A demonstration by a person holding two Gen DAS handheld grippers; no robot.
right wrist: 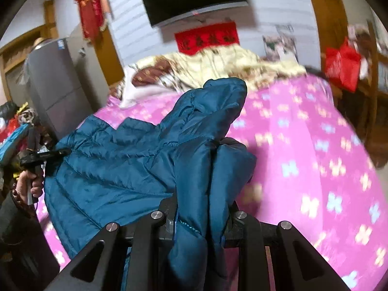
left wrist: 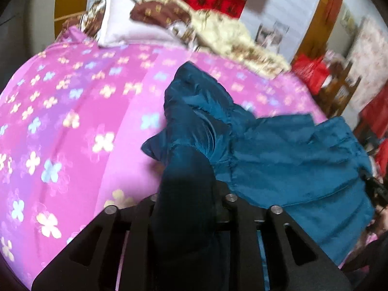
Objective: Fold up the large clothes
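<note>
A teal quilted down jacket (left wrist: 291, 160) is held up above a bed with a pink flowered cover (left wrist: 72, 111). My left gripper (left wrist: 186, 194) is shut on a bunched part of the jacket, and the cloth hides its fingertips. My right gripper (right wrist: 201, 203) is shut on another bunched part of the jacket (right wrist: 116, 165), which spreads out to the left over the pink cover (right wrist: 315, 169). The left gripper (right wrist: 46, 156) and the hand holding it show at the left edge of the right wrist view. The right gripper (left wrist: 375, 189) shows at the right edge of the left wrist view.
A pile of cream and brown bedding (left wrist: 218, 31) and a pale pillow (left wrist: 128, 26) lie at the head of the bed. A grey fridge (right wrist: 55, 84) stands to the left. Red bags (right wrist: 344, 65) and wooden furniture (left wrist: 339, 89) stand to the right of the bed.
</note>
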